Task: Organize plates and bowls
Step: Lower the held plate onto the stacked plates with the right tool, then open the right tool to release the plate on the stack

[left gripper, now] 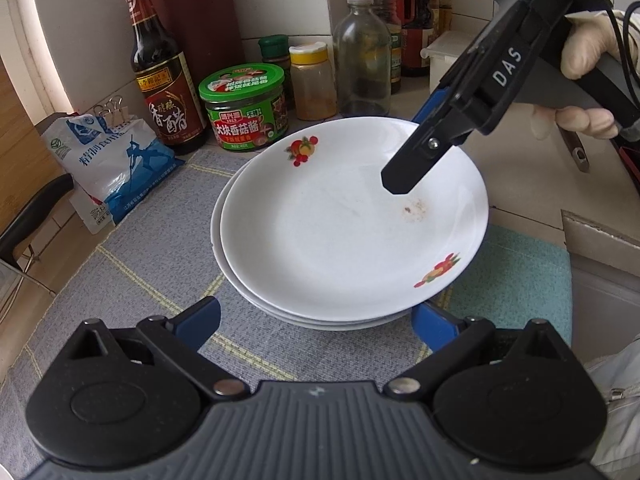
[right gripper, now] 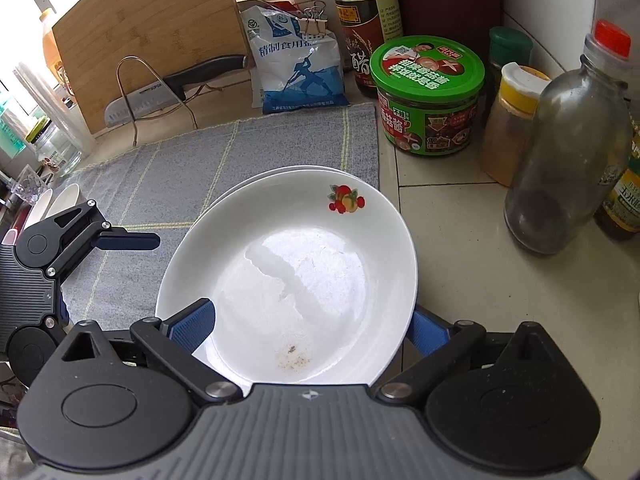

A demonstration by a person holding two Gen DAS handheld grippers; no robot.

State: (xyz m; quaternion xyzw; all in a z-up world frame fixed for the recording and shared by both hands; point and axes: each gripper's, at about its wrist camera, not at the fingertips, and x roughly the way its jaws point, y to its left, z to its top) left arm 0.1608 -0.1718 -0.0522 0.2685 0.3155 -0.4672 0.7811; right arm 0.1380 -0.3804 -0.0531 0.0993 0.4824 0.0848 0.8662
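The plates [right gripper: 288, 264] sit stacked on the mat [right gripper: 168, 176], top one skewed. The right hand-held gripper [right gripper: 312, 320] straddles its rim, jaws wide, gripping nothing. The left hand-held gripper [left gripper: 316, 320] is wide, empty. Risk: any nudge slides the top plate off-centre.

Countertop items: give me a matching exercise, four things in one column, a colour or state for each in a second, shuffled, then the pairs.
Things:
1. top plate
2. sauce jar
3. salt bag
4. knife

Descriptions:
A. green lid
B. clipped shut with binder clips
C. lying on a wire rack in front of the cutting board
D. white with fruit prints, stacked on other plates

Pairs: 1-D, 2-A, 3-B, 4-C
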